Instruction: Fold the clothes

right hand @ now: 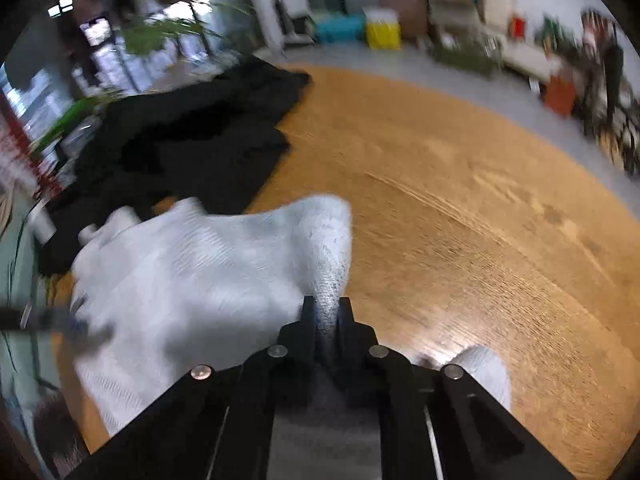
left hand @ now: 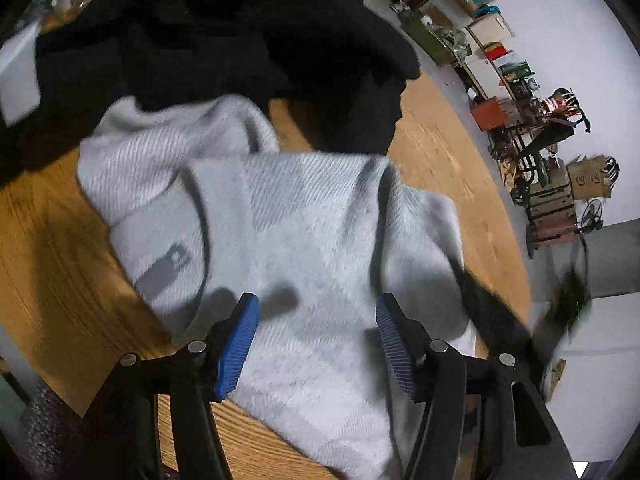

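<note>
Sweater blurred, hem hidden by jaws

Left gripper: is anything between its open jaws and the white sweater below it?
Nothing visible. The left gripper hangs open directly over the white sweater, only its shadow between. The black garment lies beyond, clear of the path.
</note>
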Demonstrator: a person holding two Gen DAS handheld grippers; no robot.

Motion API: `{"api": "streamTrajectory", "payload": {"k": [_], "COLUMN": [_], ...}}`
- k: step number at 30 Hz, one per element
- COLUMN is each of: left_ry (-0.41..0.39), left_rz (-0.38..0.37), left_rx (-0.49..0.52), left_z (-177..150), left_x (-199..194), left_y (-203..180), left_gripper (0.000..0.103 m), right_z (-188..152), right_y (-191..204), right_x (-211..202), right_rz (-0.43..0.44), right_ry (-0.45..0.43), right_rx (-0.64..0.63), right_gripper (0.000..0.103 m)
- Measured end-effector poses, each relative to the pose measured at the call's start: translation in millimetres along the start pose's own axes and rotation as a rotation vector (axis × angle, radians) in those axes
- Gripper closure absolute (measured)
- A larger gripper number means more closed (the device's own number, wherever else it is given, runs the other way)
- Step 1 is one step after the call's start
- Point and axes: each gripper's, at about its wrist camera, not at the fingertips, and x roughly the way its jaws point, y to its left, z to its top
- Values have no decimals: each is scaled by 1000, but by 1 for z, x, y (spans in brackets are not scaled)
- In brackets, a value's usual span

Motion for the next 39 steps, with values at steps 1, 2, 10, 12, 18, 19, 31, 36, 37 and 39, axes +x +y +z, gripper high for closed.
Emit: {"api": "streamTrajectory", "payload": {"k": [1,2,10,12,18,19,31,36,37,39], "left_ry": [-3,-6,87,106,104,108,125,9,13,19], "left_rz": [-18,-36,-192,-215,-260,-296,-97,-71,-113,-208], "left_rx": [6,12,59,85,169,180,174,268,250,209], "left_z": [2,4,-27,-35,-40,-38,-26,-46,-46,-47], "left_x": [-3,-5,-8,-8,-9,-14,47,34,32,27], "left_y": [-4,-8,-40,-51,-78,-79,-55,-52,-47,-34], "left_gripper": [41,41,41,41,41,41,47,98,98,99], "right_z": [-9,-17,-112,-130,-144,-146,-173,-169,-165,-154], "right_y": [7,14,40,34,50,56,61,43,37,29], "right_x": [-10,-19,-54,-49,-63,-63,-59,-82,-88,-101], "right_rz": [15,30,219,250,170,133,131,67,54,40], "right_ry": [-25,-51,-13,1,-60,-61,-12,-29,-34,-65], "right_rx": [-14,-27,10,87,73,44,47,119,142,157], "right_gripper": [93,93,94,93,93,93,86,36,33,33]}}
